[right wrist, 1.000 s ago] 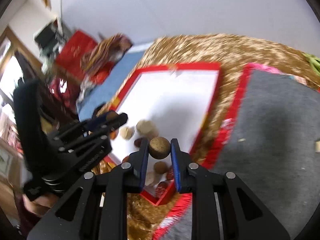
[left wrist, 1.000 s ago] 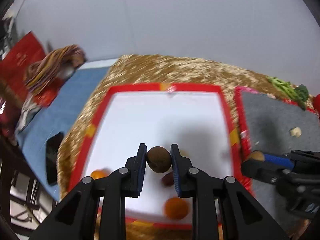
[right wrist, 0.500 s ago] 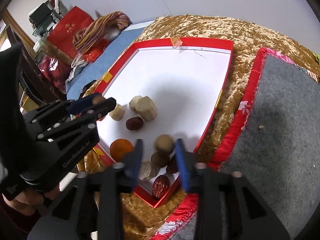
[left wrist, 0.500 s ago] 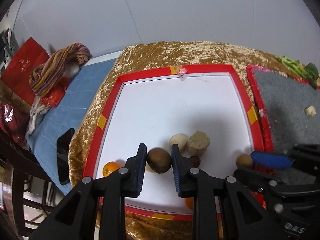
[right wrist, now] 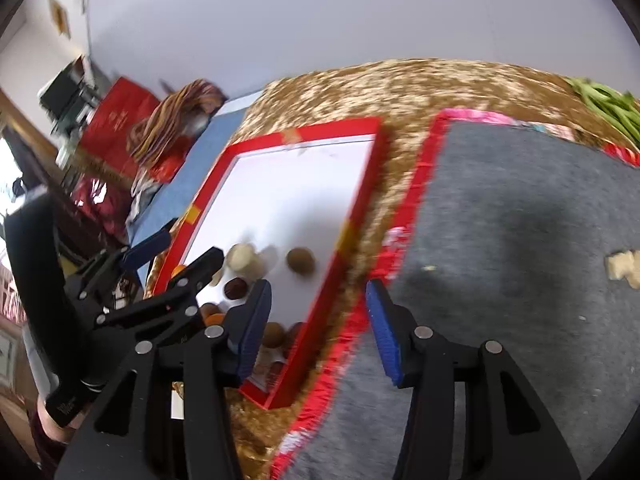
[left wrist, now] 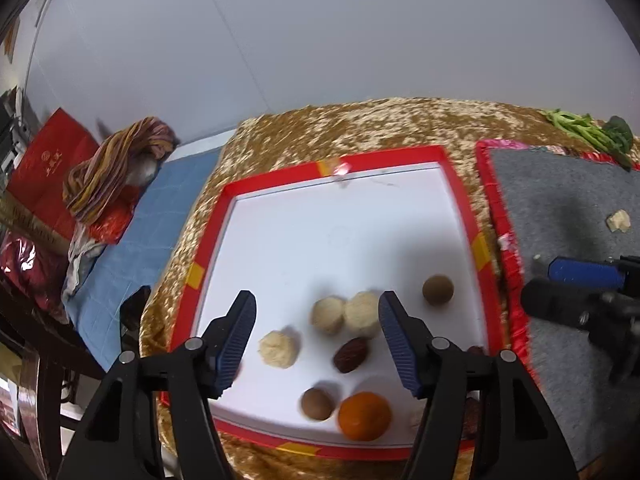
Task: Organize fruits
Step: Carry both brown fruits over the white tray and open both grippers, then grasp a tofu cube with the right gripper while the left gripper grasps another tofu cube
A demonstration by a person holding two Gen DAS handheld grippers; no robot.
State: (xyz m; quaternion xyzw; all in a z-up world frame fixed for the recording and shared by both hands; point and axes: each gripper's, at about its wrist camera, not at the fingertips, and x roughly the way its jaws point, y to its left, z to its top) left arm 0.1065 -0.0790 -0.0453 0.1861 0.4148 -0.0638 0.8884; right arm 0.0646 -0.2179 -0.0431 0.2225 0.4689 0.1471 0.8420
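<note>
A red-rimmed white tray (left wrist: 456,168) holds several fruits. In it lie a round brown fruit (left wrist: 438,290) near its right wall, pale lumps (left wrist: 328,314), a dark red date (left wrist: 351,355), a second brown fruit (left wrist: 317,404) and an orange (left wrist: 364,416) at the front. My left gripper (left wrist: 316,300) hangs open above the front of the tray with nothing between its fingers. My right gripper (right wrist: 318,292) is open too, over the tray's right rim (right wrist: 360,200) and the mat's edge. The brown fruit (right wrist: 301,261) lies just beyond it. The left gripper (right wrist: 172,256) shows at the tray's left.
A grey mat (right wrist: 520,240) with a red border lies right of the tray and bears a pale piece (right wrist: 624,266). Green vegetables (right wrist: 604,100) sit at the far right. A gold cloth (left wrist: 360,128) covers the table. A blue cloth (left wrist: 160,216) and a striped scarf (left wrist: 116,164) lie to the left.
Both grippers have opened and let go of their brown fruits, which now lie in the tray. The right gripper has drawn back to the right, toward the mat.
</note>
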